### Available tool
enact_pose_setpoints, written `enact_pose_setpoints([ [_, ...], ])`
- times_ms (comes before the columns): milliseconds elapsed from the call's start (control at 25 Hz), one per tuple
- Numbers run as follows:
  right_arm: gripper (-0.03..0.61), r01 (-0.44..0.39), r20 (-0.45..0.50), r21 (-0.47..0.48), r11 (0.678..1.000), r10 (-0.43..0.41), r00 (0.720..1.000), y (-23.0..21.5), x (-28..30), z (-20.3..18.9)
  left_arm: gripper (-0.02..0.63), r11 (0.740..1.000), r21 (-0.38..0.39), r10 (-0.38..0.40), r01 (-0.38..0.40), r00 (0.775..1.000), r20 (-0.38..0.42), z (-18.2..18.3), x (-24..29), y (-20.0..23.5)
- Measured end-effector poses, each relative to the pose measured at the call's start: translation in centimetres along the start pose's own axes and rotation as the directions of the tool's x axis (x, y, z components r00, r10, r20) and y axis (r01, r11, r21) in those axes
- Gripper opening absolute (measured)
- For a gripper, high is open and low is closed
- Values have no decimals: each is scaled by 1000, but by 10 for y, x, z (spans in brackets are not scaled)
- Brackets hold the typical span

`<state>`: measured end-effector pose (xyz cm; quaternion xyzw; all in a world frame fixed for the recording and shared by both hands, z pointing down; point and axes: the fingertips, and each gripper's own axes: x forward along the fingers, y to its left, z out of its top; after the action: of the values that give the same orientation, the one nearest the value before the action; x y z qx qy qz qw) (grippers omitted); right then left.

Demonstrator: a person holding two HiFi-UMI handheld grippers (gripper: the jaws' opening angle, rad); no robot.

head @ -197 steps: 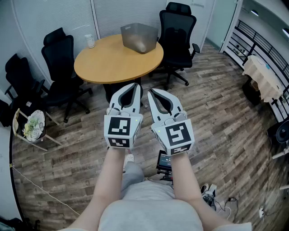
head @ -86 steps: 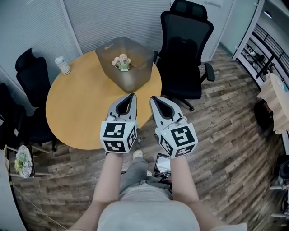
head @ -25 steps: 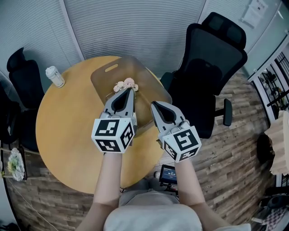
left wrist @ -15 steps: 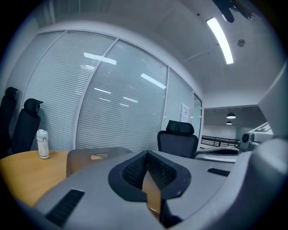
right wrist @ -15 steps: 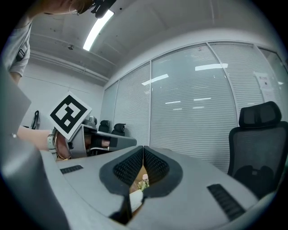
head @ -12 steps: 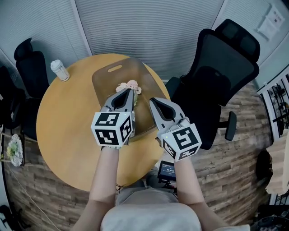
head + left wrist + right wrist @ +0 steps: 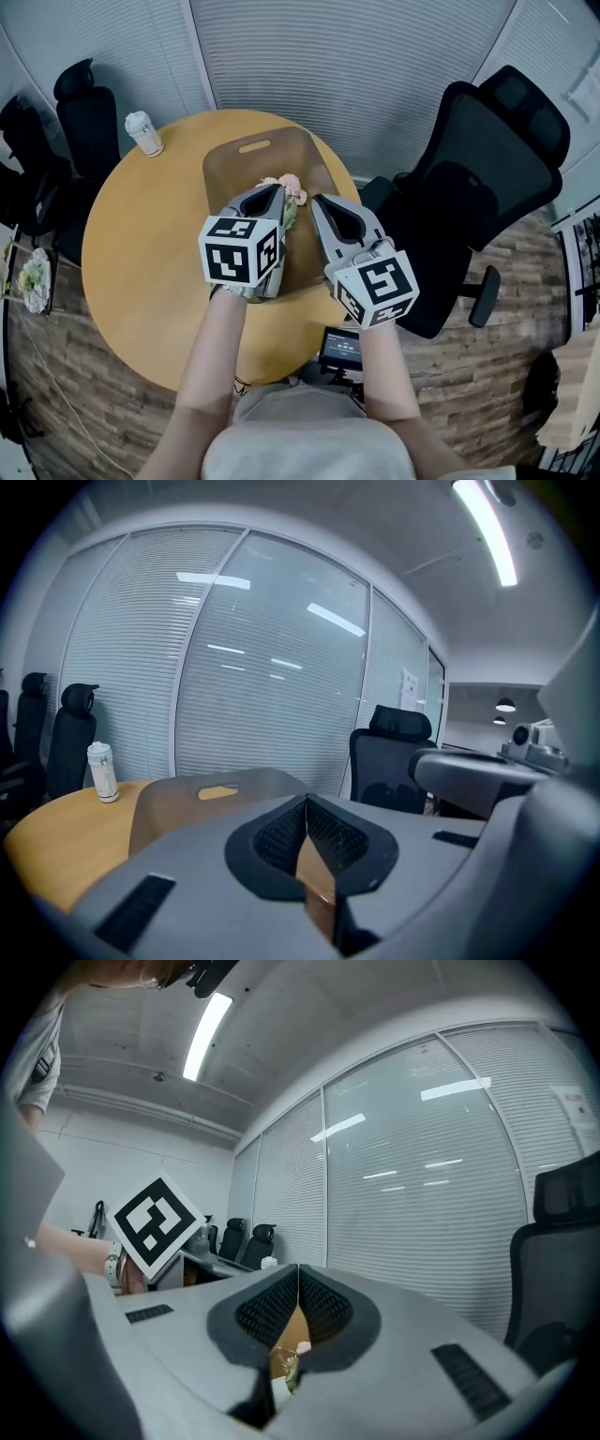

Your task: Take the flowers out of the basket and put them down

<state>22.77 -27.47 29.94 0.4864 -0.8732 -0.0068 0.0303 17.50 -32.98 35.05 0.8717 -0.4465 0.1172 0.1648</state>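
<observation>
Plainly, left tool (image 7: 273, 190) and right tool (image 7: 320, 201) each pinch nothing, jaws pressed together, near flowers (image 7: 292, 187).

An office meeting room is showing here: black swivel chairs (image 7: 478, 187) are standing around a round wooden table (image 7: 141, 272), glass partition walls (image 7: 272, 667) backed by closed white blinds (image 7: 356, 66) are enclosing it, a strip light (image 7: 484, 527) is glowing overhead, wood-look planks (image 7: 487, 394) are covering the floor, and a lidded takeaway cup (image 7: 143, 133) is sitting on the tabletop.
</observation>
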Motion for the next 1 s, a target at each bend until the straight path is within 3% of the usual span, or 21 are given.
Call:
enact_pose_setpoints([
  [240, 25, -18, -6, -33, 999, 18, 1000, -14, 19, 2, 8, 1000, -4, 12, -13, 994, -106, -18, 23, 8],
  [600, 25, -56, 12, -39, 998, 57, 998, -27, 44, -1, 44, 985, -170, -20, -28, 962, -273, -63, 45, 24],
  [880, 25, -74, 8, -44, 996, 74, 997, -37, 58, -5, 127, 994, -99, 9, -56, 905, -425, -95, 61, 36],
  [1000, 26, -81, -2, -52, 995, 81, 997, -39, 64, -7, 176, 996, -75, 1, -44, 870, -493, -110, 70, 37],
])
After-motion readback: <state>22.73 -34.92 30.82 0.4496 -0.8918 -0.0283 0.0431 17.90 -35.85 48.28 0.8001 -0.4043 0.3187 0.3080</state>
